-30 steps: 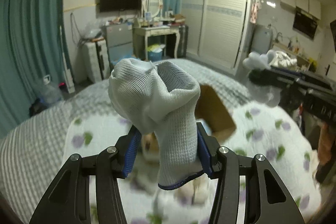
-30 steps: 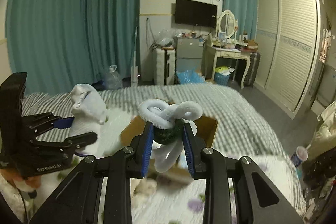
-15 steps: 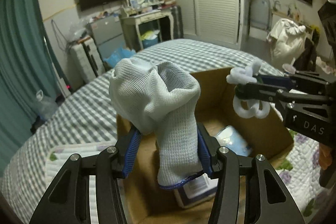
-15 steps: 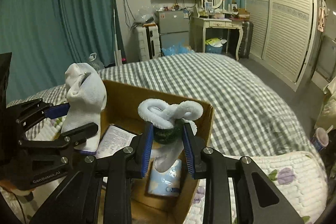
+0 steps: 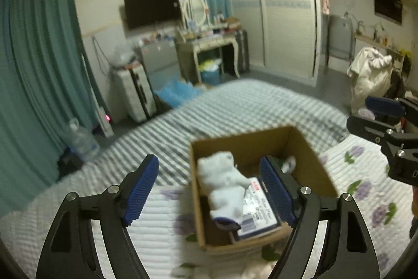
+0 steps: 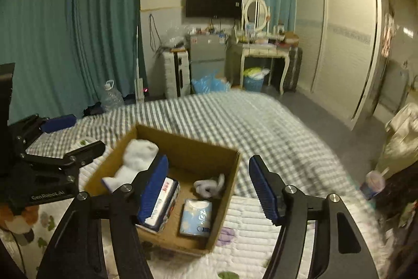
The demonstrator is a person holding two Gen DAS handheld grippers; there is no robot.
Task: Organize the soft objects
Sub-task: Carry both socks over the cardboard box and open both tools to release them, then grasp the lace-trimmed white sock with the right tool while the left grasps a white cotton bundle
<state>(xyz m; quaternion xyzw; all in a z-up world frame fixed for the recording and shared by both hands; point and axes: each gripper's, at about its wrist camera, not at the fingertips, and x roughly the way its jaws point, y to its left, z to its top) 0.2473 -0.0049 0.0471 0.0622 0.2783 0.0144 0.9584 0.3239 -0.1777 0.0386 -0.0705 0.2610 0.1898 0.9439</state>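
Observation:
An open cardboard box (image 5: 250, 140) (image 6: 206, 148) stands on the bed. A white sock (image 5: 224, 185) (image 6: 133, 158) lies inside it along the left wall. A white and dark scrunchie (image 6: 209, 185) lies at the box's far right; in the left wrist view only a bit of the scrunchie (image 5: 288, 162) shows. My left gripper (image 5: 210, 194) is open and empty above the box's near left; it also shows in the right wrist view (image 6: 65, 132). My right gripper (image 6: 207, 191) is open and empty above the box; it also shows in the left wrist view (image 5: 378, 114).
The box also holds a book (image 5: 258, 211) (image 6: 162, 203) and a blue tissue pack (image 6: 196, 216). The bed has a checked cover (image 6: 235, 117) and a flowered quilt (image 5: 365, 187). An orange plush toy (image 6: 15, 219) lies at the left. Furniture lines the far wall.
Both grippers have opened. The sock and the scrunchie have dropped into the box. Both grippers have pulled back and up from the box.

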